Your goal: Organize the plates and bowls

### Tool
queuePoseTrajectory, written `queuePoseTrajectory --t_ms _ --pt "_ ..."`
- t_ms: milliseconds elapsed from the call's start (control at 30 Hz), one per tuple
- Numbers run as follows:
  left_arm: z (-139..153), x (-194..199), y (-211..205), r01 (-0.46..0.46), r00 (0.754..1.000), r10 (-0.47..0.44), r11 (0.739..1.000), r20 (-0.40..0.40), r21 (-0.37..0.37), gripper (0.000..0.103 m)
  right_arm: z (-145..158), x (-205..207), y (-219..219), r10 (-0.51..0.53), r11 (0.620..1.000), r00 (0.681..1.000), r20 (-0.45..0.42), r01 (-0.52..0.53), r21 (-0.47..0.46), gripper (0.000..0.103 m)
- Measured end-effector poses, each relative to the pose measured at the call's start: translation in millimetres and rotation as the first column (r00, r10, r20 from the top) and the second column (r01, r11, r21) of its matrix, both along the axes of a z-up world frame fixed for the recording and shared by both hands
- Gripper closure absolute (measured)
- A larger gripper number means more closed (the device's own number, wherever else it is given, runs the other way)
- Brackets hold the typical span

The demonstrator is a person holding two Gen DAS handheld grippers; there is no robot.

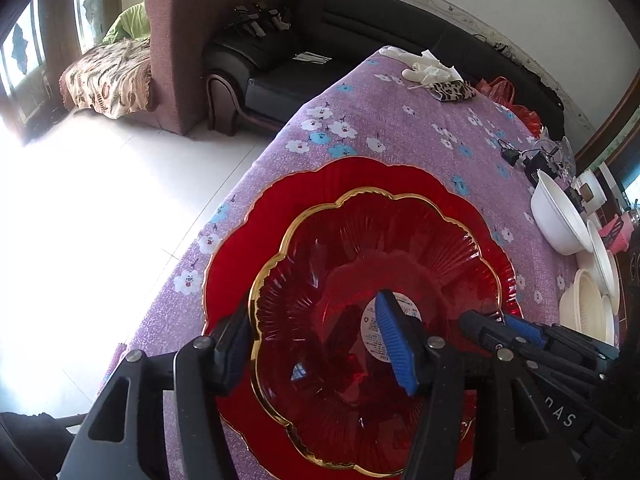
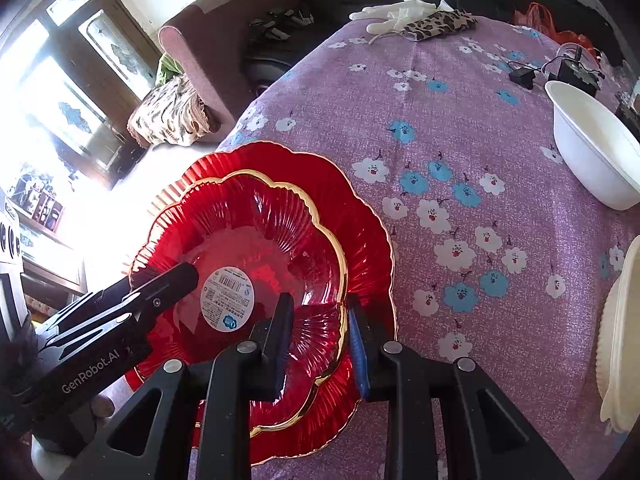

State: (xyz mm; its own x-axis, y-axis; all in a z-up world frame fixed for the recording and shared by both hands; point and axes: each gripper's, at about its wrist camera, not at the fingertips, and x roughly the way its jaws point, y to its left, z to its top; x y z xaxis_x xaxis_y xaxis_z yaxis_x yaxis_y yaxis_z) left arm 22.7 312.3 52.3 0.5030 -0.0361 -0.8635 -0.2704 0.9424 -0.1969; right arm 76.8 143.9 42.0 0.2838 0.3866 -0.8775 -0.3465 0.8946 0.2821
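A red glass bowl (image 1: 380, 248) with a scalloped gold rim sits inside a larger red plate (image 1: 232, 264) on the purple floral tablecloth (image 1: 400, 128). My left gripper (image 1: 310, 312) straddles the bowl's near-left rim, one finger outside and the blue-padded one well inside over the label; it is open, with the inner pad clear of the glass. In the right wrist view, my right gripper (image 2: 320, 304) is shut on the rim of the bowl (image 2: 260, 220), one finger inside and one outside. The plate (image 2: 360, 208) lies flat beneath. The left gripper's fingers (image 2: 172, 280) show at the bowl's left.
A white bowl (image 2: 592, 152) stands at the right, and a stack of cream dishes (image 2: 620, 340) sits nearer at the right edge. Gloves and a leopard pouch (image 2: 440, 22) lie at the far end, and black chargers (image 2: 524, 76) lie beside the bowl. The table edge (image 1: 224, 208) drops to the floor on the left.
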Motion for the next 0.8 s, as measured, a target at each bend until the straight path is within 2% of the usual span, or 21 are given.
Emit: queuePoseTrajectory --t_ms 233,367,400,467,533,667,733,800 --pt "2 -14 -6 0.002 1.000 -0.002 1.000 -0.010 -0.024 0.045 -2 -16 2 0.033 0.995 0.999 0.004 -0.032 -0.092 0.075" --pt "3 -15 -12 0.007 1.000 -0.007 1.000 0.008 -0.006 0.044 -3 -29 2 0.055 0.988 0.997 0.046 -0.047 -0.148 0.075" --pt "3 -14 -10 -0.002 1.000 0.002 1.000 0.016 -0.022 0.041 -2 -29 2 0.053 0.988 0.997 0.061 -0.044 -0.145 0.072" --pt "4 -10 -4 -0.021 0.999 0.026 0.996 0.047 -0.092 0.038 3 -26 -3 0.035 0.995 0.994 0.101 -0.026 -0.093 0.068" --pt "2 -5 1 -0.039 0.997 0.047 0.991 0.058 -0.128 0.037 5 -23 -13 -0.003 0.999 0.993 0.118 0.006 -0.032 0.068" --pt "3 -2 -2 -0.030 0.998 0.035 0.994 0.049 -0.105 0.037 8 -24 -42 -0.040 0.988 0.997 0.059 0.031 0.148 0.068" --pt "3 -3 -3 -0.033 0.998 0.038 0.993 0.043 -0.115 0.036 12 -27 -53 -0.047 0.984 0.997 0.063 0.035 0.176 0.060" --pt "3 -4 -5 -0.042 0.998 0.047 0.993 0.041 -0.111 0.036 16 -29 -61 -0.048 0.977 0.996 0.069 0.033 0.210 0.057"
